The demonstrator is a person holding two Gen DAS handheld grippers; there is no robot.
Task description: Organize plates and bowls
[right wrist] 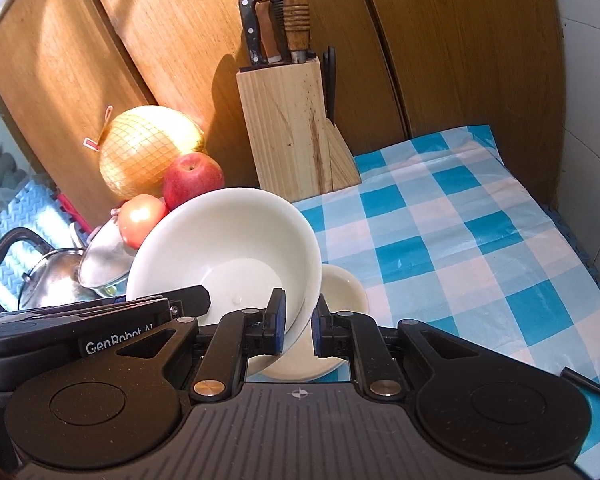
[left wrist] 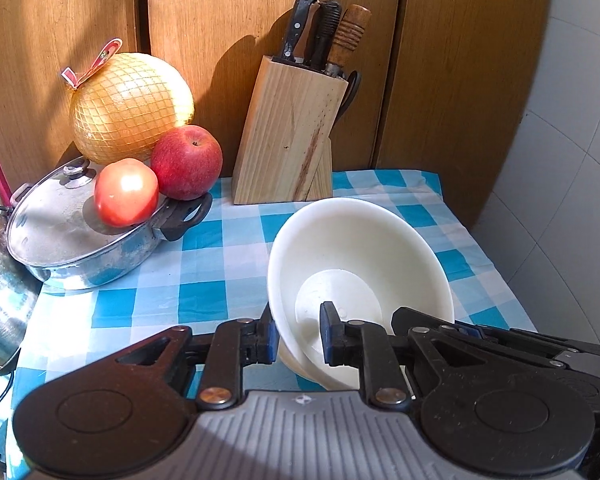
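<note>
A white bowl (left wrist: 360,248) hangs tilted above the blue-checked tablecloth (left wrist: 204,264), gripped from both sides. My left gripper (left wrist: 299,334) is shut on its near-left rim, with one pad inside and one outside. In the right wrist view the same bowl (right wrist: 228,240) has its right rim pinched by my right gripper (right wrist: 300,322), which is also shut. A second white dish (right wrist: 342,292) shows just under and behind the bowl; I cannot tell whether they touch. The black frame of the other gripper (left wrist: 500,340) (right wrist: 100,320) enters each view from the side.
A wooden knife block (left wrist: 288,136) stands at the back against wooden doors. To its left, a netted pomelo (left wrist: 132,108), an apple (left wrist: 188,162) and a tomato (left wrist: 126,192) rest by a lidded steel pot (left wrist: 60,236), with a kettle (left wrist: 0,292) beyond. A tiled wall (left wrist: 572,160) bounds the right.
</note>
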